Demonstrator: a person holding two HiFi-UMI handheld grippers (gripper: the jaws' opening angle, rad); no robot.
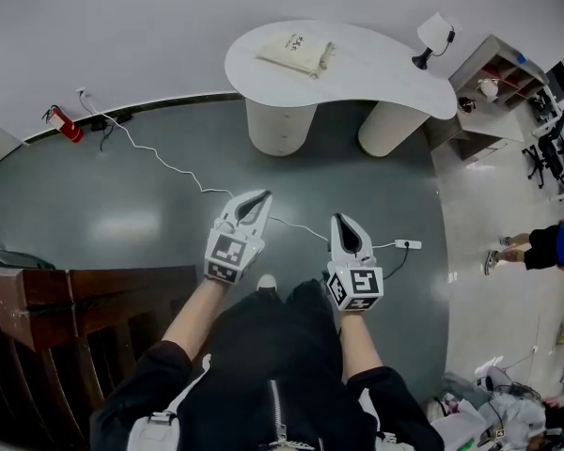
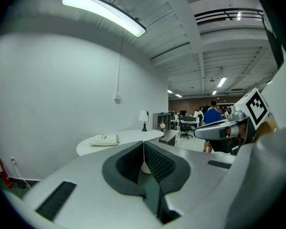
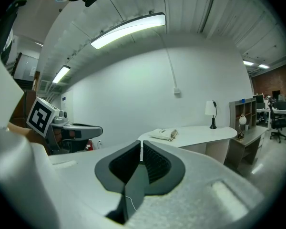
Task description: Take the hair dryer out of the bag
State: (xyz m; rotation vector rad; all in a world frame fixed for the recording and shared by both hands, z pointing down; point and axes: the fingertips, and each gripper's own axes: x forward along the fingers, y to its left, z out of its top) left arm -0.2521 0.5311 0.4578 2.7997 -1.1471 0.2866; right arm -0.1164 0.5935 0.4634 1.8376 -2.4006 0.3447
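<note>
Tongs both closed and empty: the left gripper [image 1: 259, 196] and right gripper [image 1: 342, 220] have jaws pressed together on nothing, side by side over grey floor [image 1: 113, 224], well short of the white curved table [image 1: 376, 87]. On that table lies the cloth bag [image 1: 296, 53]; a lamp [image 1: 432, 36] stands at the table's right end.

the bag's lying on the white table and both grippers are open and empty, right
Not open. The left gripper and right gripper are shut, jaws together with nothing between, as each gripper view shows. The bag does lie on the white table.
</note>
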